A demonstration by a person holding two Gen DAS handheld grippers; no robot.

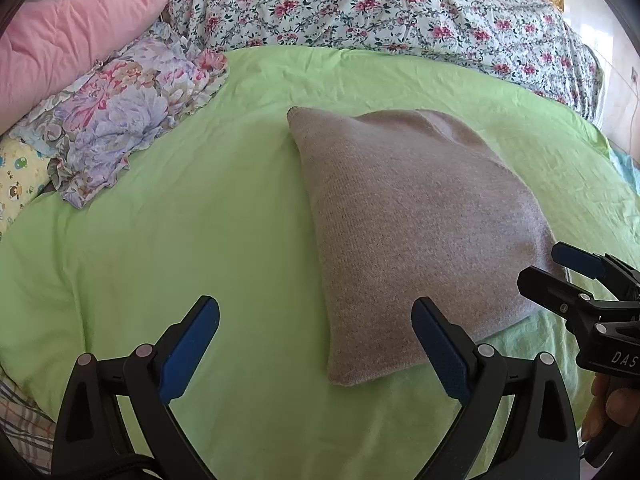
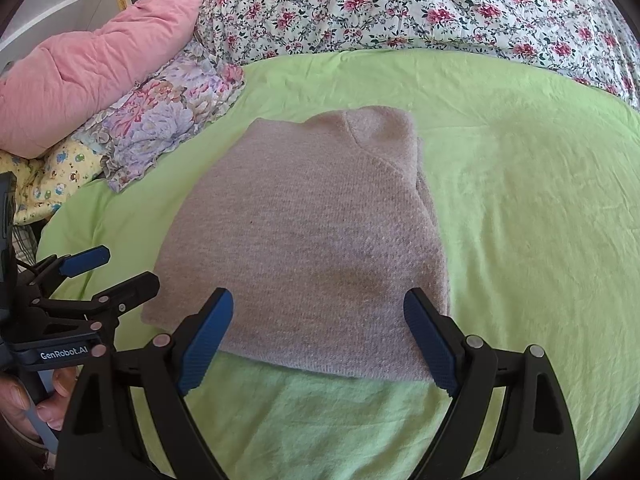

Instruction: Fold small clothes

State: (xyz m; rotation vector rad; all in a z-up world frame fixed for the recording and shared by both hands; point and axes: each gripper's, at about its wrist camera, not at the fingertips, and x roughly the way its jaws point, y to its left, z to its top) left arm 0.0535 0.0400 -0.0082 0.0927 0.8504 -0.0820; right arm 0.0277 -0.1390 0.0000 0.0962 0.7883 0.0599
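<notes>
Right wrist view puts my right gripper at the bottom centre, jaws spread wide and holding nothing, with the near hem of the grey knit garment lying just ahead between the fingers. Its long axis runs away from me toward the upper centre. My left gripper is likewise agape and empty, and the garment sits right of its centreline (so the right hand is the nearer one, I judge). The knit is fuzzy, thick, folded into a rough rectangle, resting on the soft green sheet. Farther back lie a frilled purple floral cloth, a pink quilt and a rose-print cover.
</notes>
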